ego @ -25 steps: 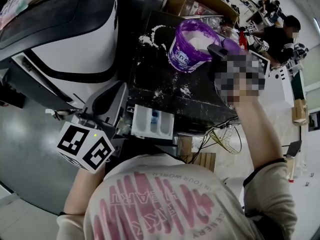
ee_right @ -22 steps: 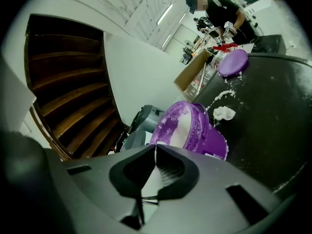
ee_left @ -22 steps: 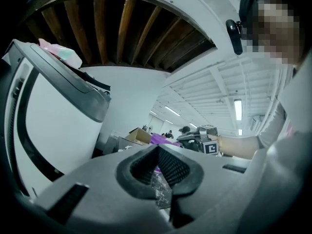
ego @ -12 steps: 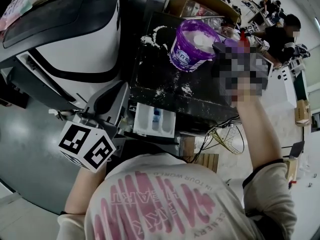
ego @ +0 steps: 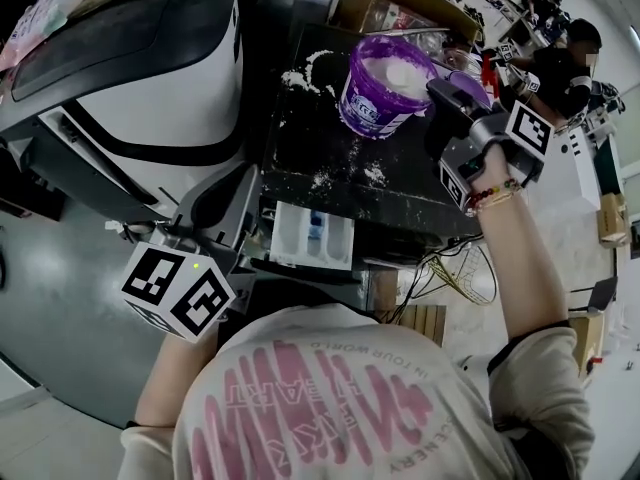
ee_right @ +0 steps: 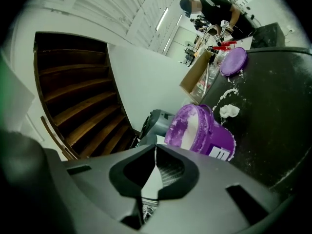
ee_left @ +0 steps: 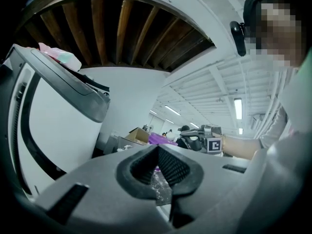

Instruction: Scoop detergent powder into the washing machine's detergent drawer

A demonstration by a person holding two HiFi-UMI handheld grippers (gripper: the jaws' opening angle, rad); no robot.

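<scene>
One purple tub (ego: 385,88) at one o'clock, holding white powder. One open drawer (ego: 312,236) at its seven. Left gripper (ee_left: 157,149) and right gripper (ee_right: 155,152) both clenched, empty.

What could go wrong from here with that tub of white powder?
Loose powder already lies on the black table near the open purple tub, so more may spill on the way to the drawer, which sits apart from the tub at the table's near edge. The right gripper, its fingers shut, hovers close beside the tub; a knock could perhaps tip it.
</scene>
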